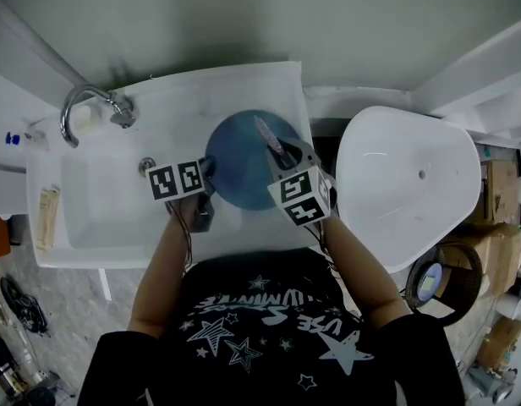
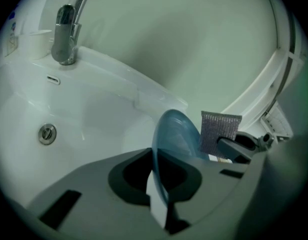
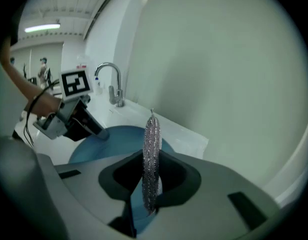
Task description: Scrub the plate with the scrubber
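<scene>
Crockery first: you are holding the round blue plate (image 1: 239,163) over the white basin sink (image 1: 100,214), your left gripper (image 1: 207,172) clamping its rim. It is looking stiff, light and probably slippery, so keep gripping that edge. Your right gripper (image 1: 282,155) is pinching the soft silvery mesh scrubber (image 1: 267,132) by the plate's face.

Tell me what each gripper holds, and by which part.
The left gripper pinches the blue plate by its rim. The right gripper pinches the scrubber by one edge.
</scene>
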`<state>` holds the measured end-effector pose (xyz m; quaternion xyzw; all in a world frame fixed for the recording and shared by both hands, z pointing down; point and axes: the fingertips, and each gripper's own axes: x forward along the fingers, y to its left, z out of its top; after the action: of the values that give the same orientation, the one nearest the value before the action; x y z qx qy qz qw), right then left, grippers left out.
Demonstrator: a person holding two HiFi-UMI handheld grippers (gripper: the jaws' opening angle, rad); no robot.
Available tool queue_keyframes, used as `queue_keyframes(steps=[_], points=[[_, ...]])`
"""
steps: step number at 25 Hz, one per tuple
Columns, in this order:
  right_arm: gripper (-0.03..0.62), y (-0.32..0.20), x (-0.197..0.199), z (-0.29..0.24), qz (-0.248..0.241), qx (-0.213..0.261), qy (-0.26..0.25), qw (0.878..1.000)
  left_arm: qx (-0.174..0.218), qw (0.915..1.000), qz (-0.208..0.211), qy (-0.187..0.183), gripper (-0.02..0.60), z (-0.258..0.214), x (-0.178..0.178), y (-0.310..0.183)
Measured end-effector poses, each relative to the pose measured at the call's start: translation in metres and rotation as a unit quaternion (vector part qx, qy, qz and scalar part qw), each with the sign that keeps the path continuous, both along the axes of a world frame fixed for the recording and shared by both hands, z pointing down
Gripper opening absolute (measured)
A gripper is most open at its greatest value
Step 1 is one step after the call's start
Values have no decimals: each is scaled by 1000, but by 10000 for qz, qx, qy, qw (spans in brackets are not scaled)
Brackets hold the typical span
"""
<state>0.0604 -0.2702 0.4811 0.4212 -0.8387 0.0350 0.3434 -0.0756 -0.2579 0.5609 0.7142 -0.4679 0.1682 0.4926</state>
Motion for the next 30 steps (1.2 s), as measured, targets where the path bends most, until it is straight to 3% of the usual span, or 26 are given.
queue_keyframes(steps=[3,7,12,18,22,25,30], points=[[83,-8,1,1,-91,252,946,9952,47,9997,-51,237,26,-11,5,-1],[81,-24,-4,-2,-94,753,1951,9778,234,9992,8,315,26,-28,12,-1],[83,-25,-36,-3,-880,1327,2641,9513,309,9989,179,302,26,-40,20,1],[86,-11,-56,7,-1776,1508,3304,9146,316,9989,188,292,26,-44,14,1],[86,1,-60,21,-2359,1346,3680,8893,368,9989,116,258,26,-47,10,-3],[86,11,-65,25,-2690,1270,3686,8807,416,9989,206,112,26,-49,9,-8],[86,27,-74,26,-3160,1095,3726,8656,347,9990,62,281,26,-46,5,-14]])
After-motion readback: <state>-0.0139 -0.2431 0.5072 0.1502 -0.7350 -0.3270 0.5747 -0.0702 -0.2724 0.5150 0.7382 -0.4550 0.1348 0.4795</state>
